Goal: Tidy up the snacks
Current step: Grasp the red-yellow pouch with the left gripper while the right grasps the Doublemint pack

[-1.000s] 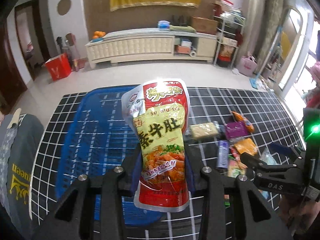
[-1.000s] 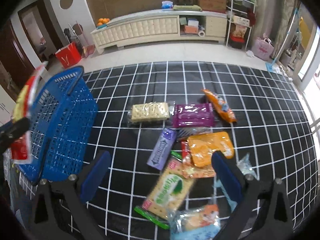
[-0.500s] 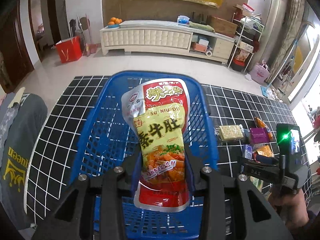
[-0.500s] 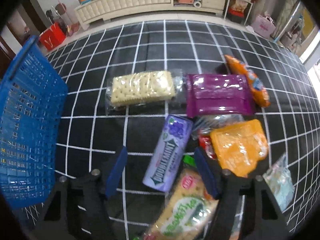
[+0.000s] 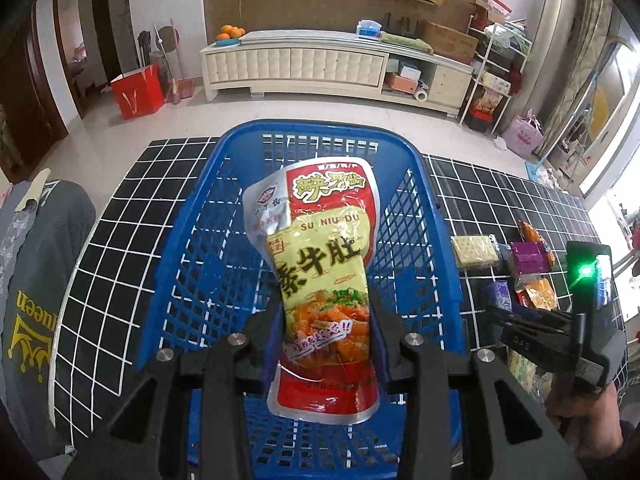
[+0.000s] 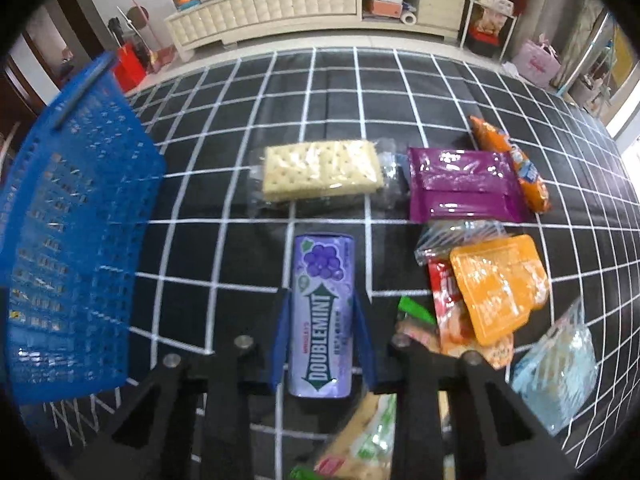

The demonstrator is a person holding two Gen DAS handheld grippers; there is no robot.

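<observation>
The blue basket [image 5: 224, 216] sits at nine o'clock of the snack pile. Above it the left gripper [image 5: 326, 332] clamps a red-yellow pouch [image 5: 320, 264] reading "SU NIU DU". The right gripper [image 6: 320, 328] closes narrowly around a purple "DOUBLEMINT" pack [image 6: 322, 312], crackers [image 6: 320, 170] lying at twelve o'clock.

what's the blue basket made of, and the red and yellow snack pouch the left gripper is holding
Blue basket: apparently moulded rigid plastic, given its uniform colour and lattice of slots. Snack pouch in the left gripper: likely glossy printed plastic film with foil-like silver edges, judging by the glare and creases.
</observation>
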